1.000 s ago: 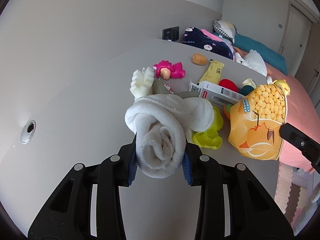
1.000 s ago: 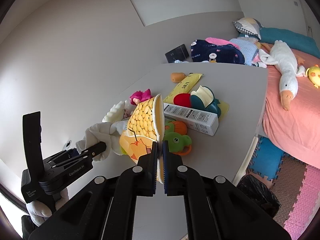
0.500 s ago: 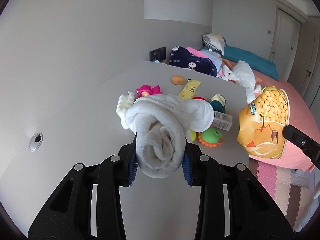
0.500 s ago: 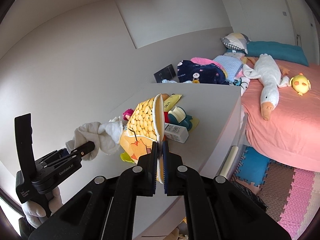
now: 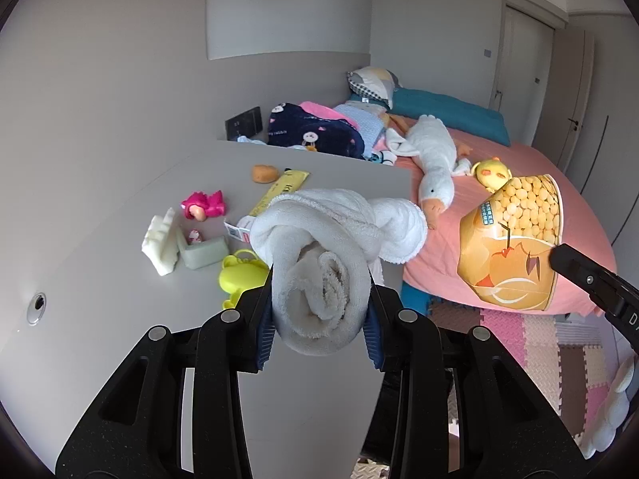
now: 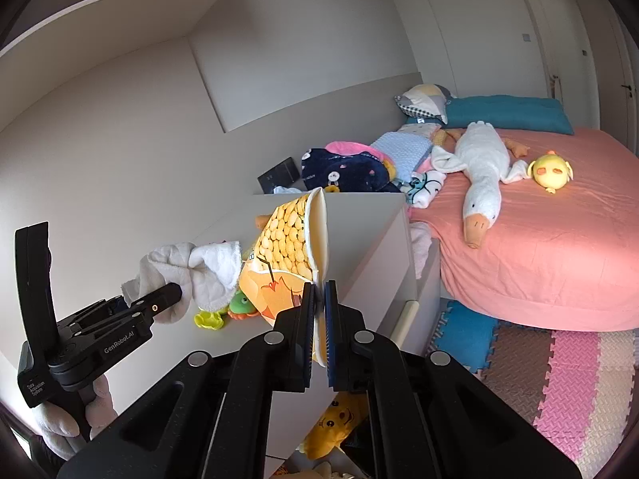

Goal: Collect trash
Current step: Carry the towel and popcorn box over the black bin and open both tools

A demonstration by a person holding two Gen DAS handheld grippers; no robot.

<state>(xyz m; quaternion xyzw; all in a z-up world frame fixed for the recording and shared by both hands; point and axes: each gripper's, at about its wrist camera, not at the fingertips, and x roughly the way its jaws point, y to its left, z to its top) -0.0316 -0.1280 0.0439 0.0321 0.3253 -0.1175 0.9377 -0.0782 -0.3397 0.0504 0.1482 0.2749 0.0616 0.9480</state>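
The left gripper [image 5: 318, 329] grips a rolled white towel [image 5: 319, 263] between its 2 fingers, lifted above the table [image 5: 100, 319]. The right gripper [image 6: 318, 319] is clamped shut on the rim of a yellow snack cup [image 6: 279, 255], at 3 o'clock of the towel. Both pieces look collected and in carry; the next move calls for finding a bin, not clearly in view, and releasing over it
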